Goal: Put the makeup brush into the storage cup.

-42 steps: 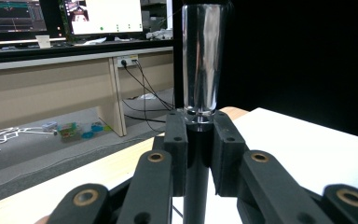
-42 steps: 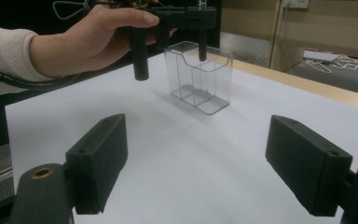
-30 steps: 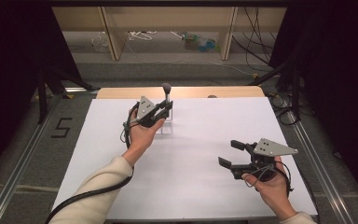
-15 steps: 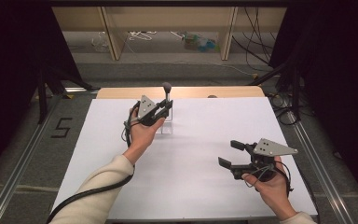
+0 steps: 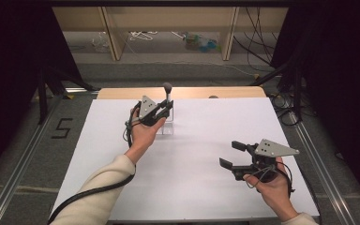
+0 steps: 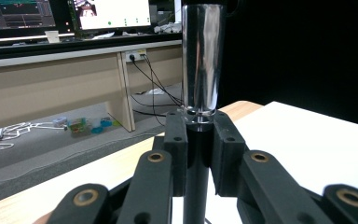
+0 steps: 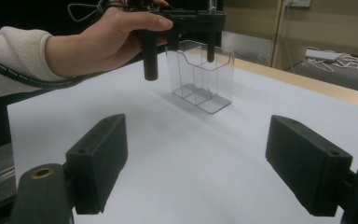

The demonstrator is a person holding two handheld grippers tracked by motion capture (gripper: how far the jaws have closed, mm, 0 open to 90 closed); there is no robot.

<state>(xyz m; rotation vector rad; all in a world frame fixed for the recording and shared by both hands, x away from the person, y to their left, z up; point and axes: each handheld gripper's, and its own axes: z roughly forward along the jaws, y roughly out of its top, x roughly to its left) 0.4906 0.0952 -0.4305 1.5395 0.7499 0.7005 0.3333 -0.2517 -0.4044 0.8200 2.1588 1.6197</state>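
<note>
My left gripper (image 5: pixel 168 107) hovers at the back middle of the white table (image 5: pixel 215 122), shut on a slim upright stick (image 5: pixel 168 93) with a grey cap. In the left gripper view the pads (image 6: pixel 175 140) clamp the stick's dark shaft (image 6: pixel 196 158), and its clear upper section (image 6: pixel 202 60) rises above them. A clear plastic holder (image 5: pixel 169 127) with compartments stands right below that gripper (image 7: pixel 186 21); the holder (image 7: pixel 200 79) looks empty. My right gripper (image 5: pixel 232 154) rests low at the front right, open, with nothing between its fingers (image 7: pixel 98 163).
A wooden strip (image 5: pixel 192 92) runs along the table's far edge. Beyond it are a floor with cables and small items (image 5: pixel 201 42) and wooden shelf legs (image 5: pixel 112 33). Metal rails (image 5: pixel 23 159) flank the table.
</note>
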